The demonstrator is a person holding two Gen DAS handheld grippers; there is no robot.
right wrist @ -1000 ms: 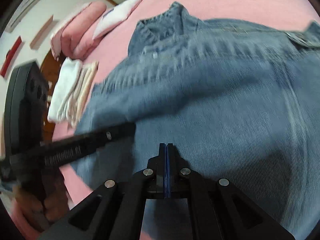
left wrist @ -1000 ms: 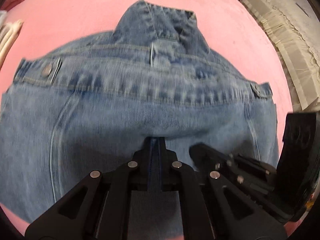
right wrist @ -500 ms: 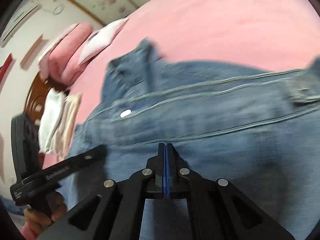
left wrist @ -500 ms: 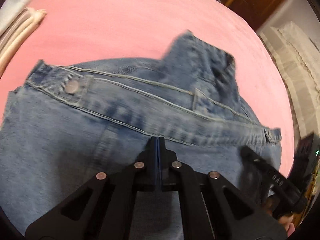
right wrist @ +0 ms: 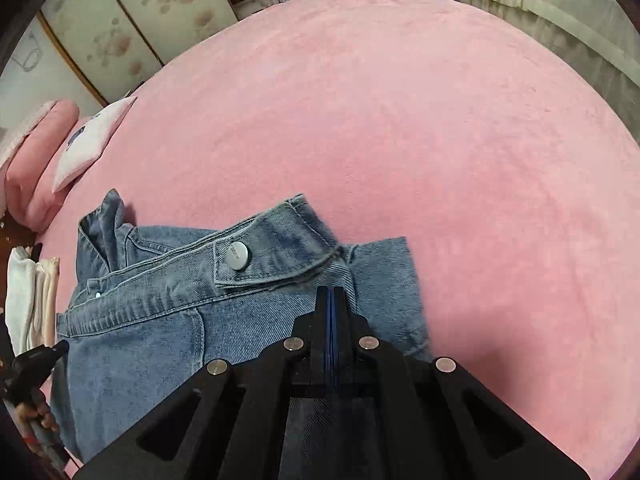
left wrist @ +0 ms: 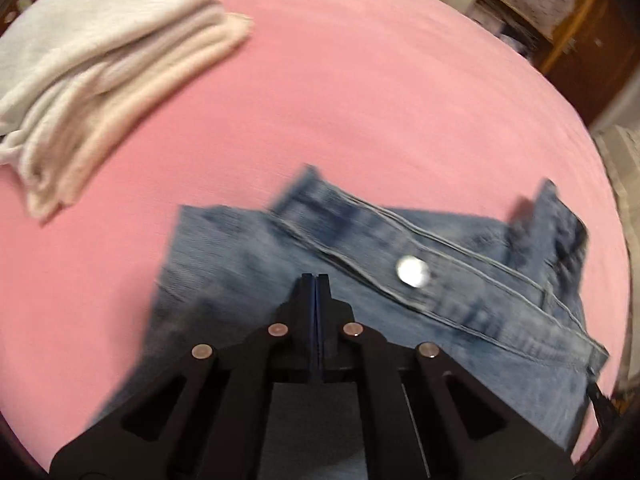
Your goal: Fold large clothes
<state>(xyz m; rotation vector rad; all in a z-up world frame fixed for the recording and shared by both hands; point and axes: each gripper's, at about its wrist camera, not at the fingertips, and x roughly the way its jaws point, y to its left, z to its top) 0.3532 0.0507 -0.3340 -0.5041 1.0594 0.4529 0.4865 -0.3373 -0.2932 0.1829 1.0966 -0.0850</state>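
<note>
**Both claws pinch the denim jacket on the pink bed**

The left claw (left wrist: 315, 280) has its two fingers pressed together with denim caught between them; fabric runs under and behind the tips in the left wrist view. The right claw (right wrist: 330, 292) is closed the same way on the cloth, its blue pads meeting on a fold of the garment.

The denim jacket (left wrist: 460, 300) lies on the pink bed (left wrist: 360, 100), bunched toward the near edge of both views. A stitched band with a metal snap button (left wrist: 412, 272) crosses the top layer, tilted in the left view. In the right wrist view the same kind of band and button (right wrist: 237, 256) sit just left of the claw tips, and the collar (right wrist: 102, 228) stands up at the far left of the garment. A flat rectangular flap of denim (right wrist: 386, 280) lies on the bed just right of the right claw.

A stack of folded white and cream clothes (left wrist: 100, 60) rests on the bed, well apart from the jacket. Pink pillows (right wrist: 44, 160) lie at the bed's far left in the right view. The other gripper's handle (right wrist: 34, 360) shows at the left edge there, held by fingers (right wrist: 44, 416).
</note>
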